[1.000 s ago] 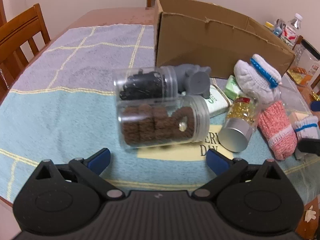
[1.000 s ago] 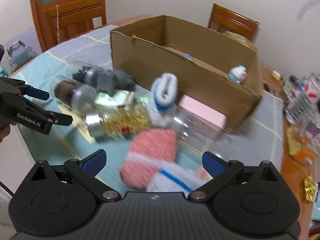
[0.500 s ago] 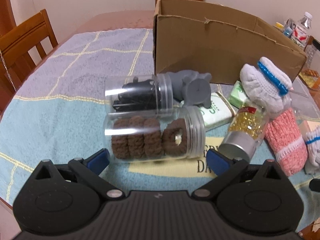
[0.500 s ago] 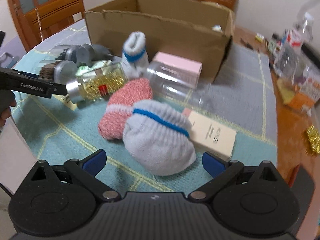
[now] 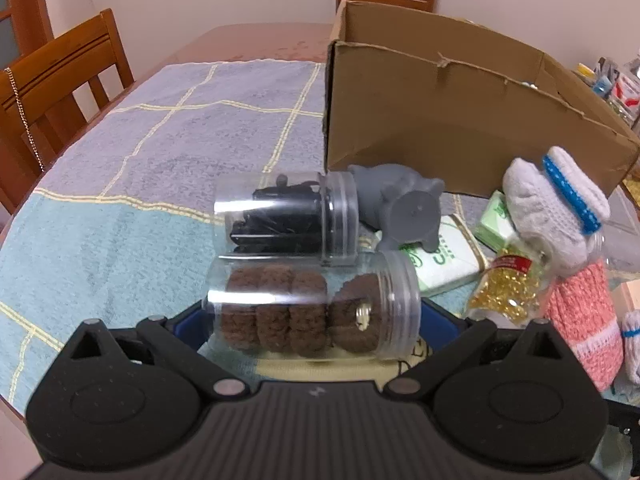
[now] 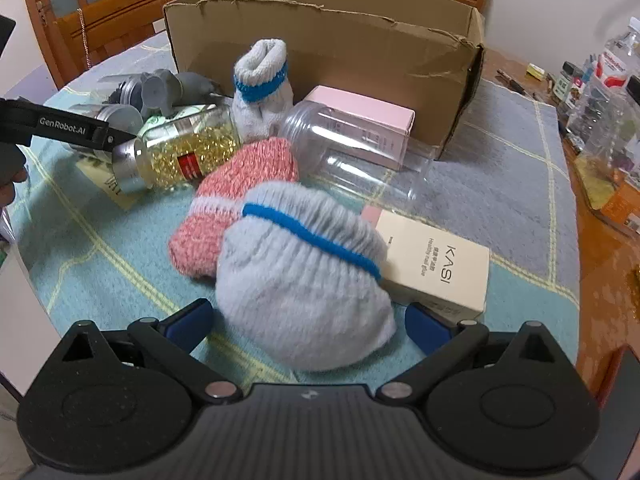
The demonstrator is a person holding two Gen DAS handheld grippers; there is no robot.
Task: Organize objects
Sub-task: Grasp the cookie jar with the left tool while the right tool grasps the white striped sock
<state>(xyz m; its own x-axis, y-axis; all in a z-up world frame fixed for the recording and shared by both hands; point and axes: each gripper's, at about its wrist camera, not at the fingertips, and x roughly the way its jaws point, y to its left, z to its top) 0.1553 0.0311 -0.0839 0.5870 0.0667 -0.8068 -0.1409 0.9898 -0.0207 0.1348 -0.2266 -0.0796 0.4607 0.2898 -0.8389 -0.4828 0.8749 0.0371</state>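
Note:
A clear jar of brown rings lies on its side between the fingers of my left gripper, which is open around it. Behind it lies a jar of black clips and a grey toy. A rolled grey sock with a blue band sits between the fingers of my open right gripper. Beside that sock are a pink sock, a bottle of yellow capsules, an empty clear jar and a cream KASI box. The open cardboard box stands behind them.
A second grey sock and a pink box lean against the carton. Green packets lie by the toy. Wooden chairs stand around the table. Bottles and clutter crowd the right edge. Bare cloth lies left of the carton.
Both grippers moved forward and down. The brown-ring jar now sits between the left fingers, and the grey sock between the right fingers. Neither gripper has shut.

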